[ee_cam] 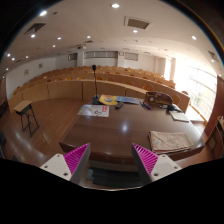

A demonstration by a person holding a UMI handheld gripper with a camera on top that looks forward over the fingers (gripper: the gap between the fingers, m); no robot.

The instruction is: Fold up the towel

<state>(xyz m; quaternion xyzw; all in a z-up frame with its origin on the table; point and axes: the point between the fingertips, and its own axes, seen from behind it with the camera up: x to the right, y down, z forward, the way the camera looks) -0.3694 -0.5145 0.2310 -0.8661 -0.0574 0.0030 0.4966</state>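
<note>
A folded beige towel lies on the dark brown wooden table, beyond and to the right of my right finger. My gripper hovers above the table's near edge, well short of the towel. Its two fingers, with their magenta pads, stand wide apart with nothing between them, only the bare tabletop.
At the table's far end lie papers, a yellow object, and dark items to the right. A microphone stand rises behind. Curved wooden benches ring the room. A chair stands at the left.
</note>
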